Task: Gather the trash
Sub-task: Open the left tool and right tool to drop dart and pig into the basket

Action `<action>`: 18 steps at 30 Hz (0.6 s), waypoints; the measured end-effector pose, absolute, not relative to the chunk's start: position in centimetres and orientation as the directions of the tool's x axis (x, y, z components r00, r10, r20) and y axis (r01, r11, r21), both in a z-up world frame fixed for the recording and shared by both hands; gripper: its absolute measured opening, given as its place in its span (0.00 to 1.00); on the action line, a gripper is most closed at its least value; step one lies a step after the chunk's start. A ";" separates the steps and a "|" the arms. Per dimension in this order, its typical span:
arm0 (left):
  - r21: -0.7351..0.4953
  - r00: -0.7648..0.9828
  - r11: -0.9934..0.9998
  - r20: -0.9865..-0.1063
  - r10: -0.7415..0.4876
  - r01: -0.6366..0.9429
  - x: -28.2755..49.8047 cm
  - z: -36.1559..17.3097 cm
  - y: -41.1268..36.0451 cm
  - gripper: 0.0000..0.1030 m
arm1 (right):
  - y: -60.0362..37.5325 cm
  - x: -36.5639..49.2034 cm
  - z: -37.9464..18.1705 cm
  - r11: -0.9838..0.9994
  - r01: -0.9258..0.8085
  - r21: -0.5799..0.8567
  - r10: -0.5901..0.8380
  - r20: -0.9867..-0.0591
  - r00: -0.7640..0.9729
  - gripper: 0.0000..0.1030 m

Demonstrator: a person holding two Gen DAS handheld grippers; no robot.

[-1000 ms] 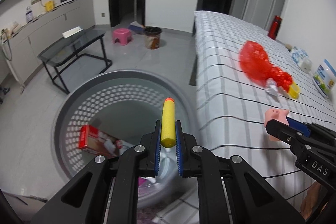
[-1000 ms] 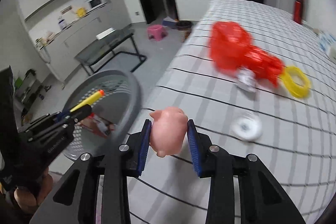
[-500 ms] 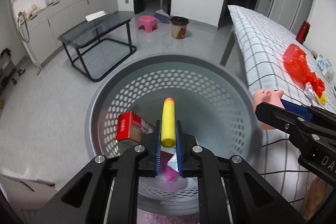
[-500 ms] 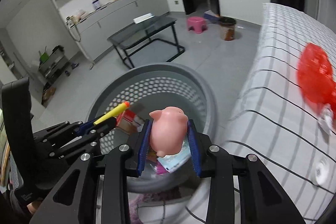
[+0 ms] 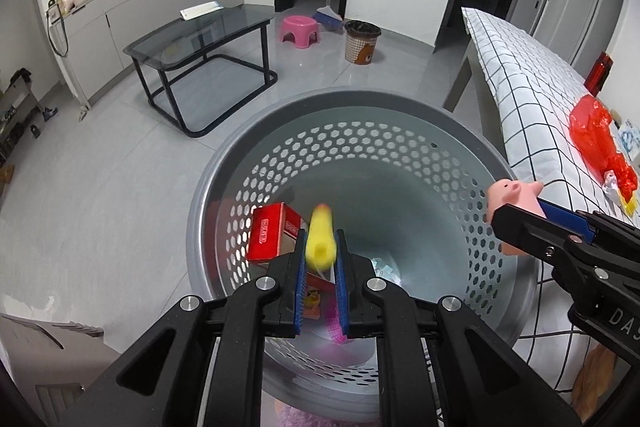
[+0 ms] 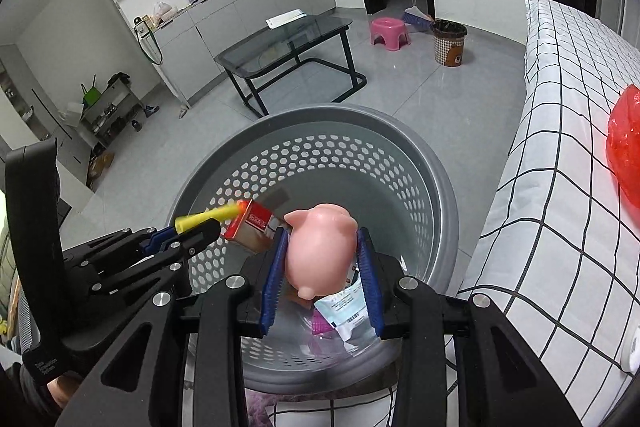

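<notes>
Both grippers hang over the mouth of the grey perforated laundry basket (image 5: 404, 163), which serves here as the trash container, so that whatever they let go will fall inside it.

The left gripper (image 5: 320, 263) has the yellow foam dart (image 5: 320, 239) between its blue pads. The dart looks blurred and tilted toward the basket, so I cannot tell if the fingers grip it firmly or have just loosened.

The right gripper (image 6: 323, 267) has its fingers open about as wide as the pink toy pig (image 6: 320, 247), which sits between them above the basket. Whether they press it is not clear.

Inside the basket lie a red carton (image 5: 272, 239) against the left wall and a white printed wrapper (image 6: 346, 311) at the bottom. A red plastic bag (image 5: 592, 135) waits on the checked bed right of the basket, probably the next trash.
</notes>
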State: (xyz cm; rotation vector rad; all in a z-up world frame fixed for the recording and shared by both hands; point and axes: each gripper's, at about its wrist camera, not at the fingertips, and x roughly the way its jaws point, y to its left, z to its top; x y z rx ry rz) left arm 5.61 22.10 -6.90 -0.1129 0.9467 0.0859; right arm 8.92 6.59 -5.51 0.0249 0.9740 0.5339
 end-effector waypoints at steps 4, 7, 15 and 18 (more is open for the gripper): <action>-0.040 0.589 0.990 -0.807 0.048 -0.135 5.6 -6.8 22.0 0.45 | 6.2 8.9 -5.5 0.874 -0.408 0.264 0.445 -0.773 0.452 0.42; -0.036 0.600 0.990 -0.798 0.055 -0.139 5.4 -6.4 22.1 0.51 | 6.0 8.8 -5.4 0.876 -0.404 0.266 0.446 -0.767 0.462 0.43; -0.037 0.596 0.989 -0.801 0.056 -0.143 5.3 -6.3 22.3 0.51 | 6.0 8.5 -5.1 0.874 -0.411 0.258 0.445 -0.764 0.467 0.43; -0.036 0.597 0.989 -0.800 0.058 -0.145 5.2 -6.2 22.3 0.53 | 6.0 8.3 -5.0 0.874 -0.412 0.258 0.446 -0.763 0.468 0.43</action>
